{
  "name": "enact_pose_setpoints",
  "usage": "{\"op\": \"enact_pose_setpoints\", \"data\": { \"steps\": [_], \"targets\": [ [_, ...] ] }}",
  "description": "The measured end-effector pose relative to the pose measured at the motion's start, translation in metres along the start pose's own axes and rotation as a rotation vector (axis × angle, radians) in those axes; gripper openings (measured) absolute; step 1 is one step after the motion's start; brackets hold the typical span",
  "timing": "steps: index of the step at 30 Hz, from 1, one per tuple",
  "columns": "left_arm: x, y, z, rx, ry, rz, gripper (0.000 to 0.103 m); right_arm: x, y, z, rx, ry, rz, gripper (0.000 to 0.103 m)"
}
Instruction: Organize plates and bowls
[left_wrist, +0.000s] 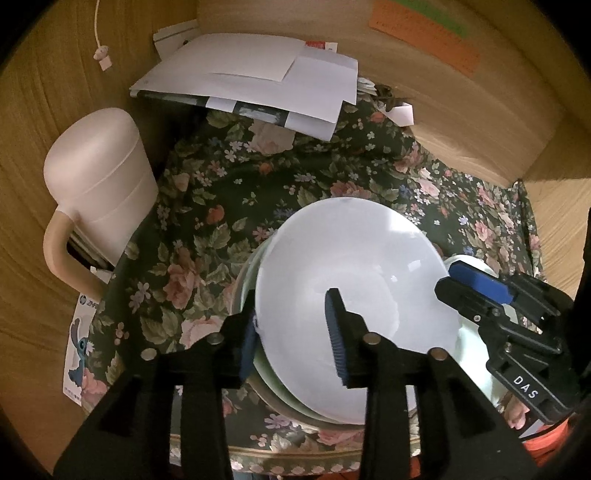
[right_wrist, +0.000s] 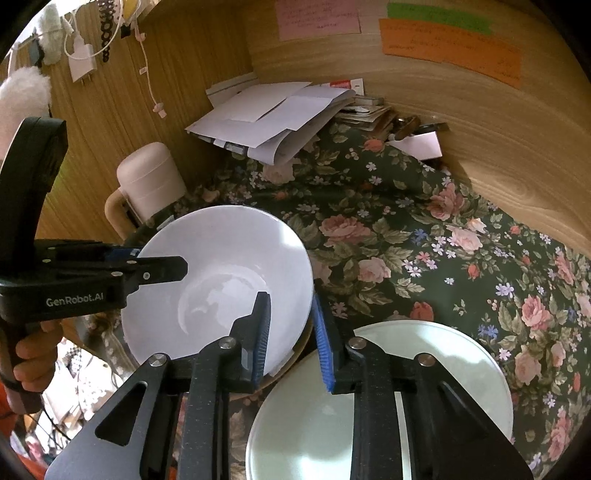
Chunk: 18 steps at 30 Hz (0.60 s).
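One white bowl is held above the worktop, which carries a dark flowered cloth. Both tongs grip this same bowl on its rim. The left tongs have one pad outside the wall and one pad inside, narrow around the rim. The right tongs hold the opposite side of the rim in the same manner, one finger inside the bowl and one outside. In the right wrist view the left tongs show at the far rim.

Under the bowl, in the left wrist view, there is one pale green dish. Just beside it lies one pale green plate, flat on the cloth.

Behind stands one cream jug with a handle, and one pile of white papers by the wooden wall.
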<state>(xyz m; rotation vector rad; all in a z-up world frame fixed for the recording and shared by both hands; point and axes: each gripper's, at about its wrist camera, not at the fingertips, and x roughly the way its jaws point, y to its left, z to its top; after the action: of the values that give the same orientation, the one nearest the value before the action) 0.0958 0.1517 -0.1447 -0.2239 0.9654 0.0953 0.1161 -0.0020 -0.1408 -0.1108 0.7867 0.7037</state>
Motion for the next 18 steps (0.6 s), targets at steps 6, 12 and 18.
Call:
{"op": "enact_pose_setpoints", "data": {
  "steps": [6,12,18],
  "targets": [
    [-0.002,-0.002,0.003,-0.022,0.021,0.02,0.039,-0.003,-0.006,-0.001,0.022,0.002,0.017,0.022],
    [-0.006,0.005,0.006,-0.057,0.024,0.02,0.039,-0.009,-0.007,-0.002,0.016,-0.004,0.024,0.022],
    [-0.018,-0.001,0.004,-0.034,-0.034,0.082,0.039,-0.01,-0.005,-0.004,0.011,0.005,0.034,0.023]
  ]
}}
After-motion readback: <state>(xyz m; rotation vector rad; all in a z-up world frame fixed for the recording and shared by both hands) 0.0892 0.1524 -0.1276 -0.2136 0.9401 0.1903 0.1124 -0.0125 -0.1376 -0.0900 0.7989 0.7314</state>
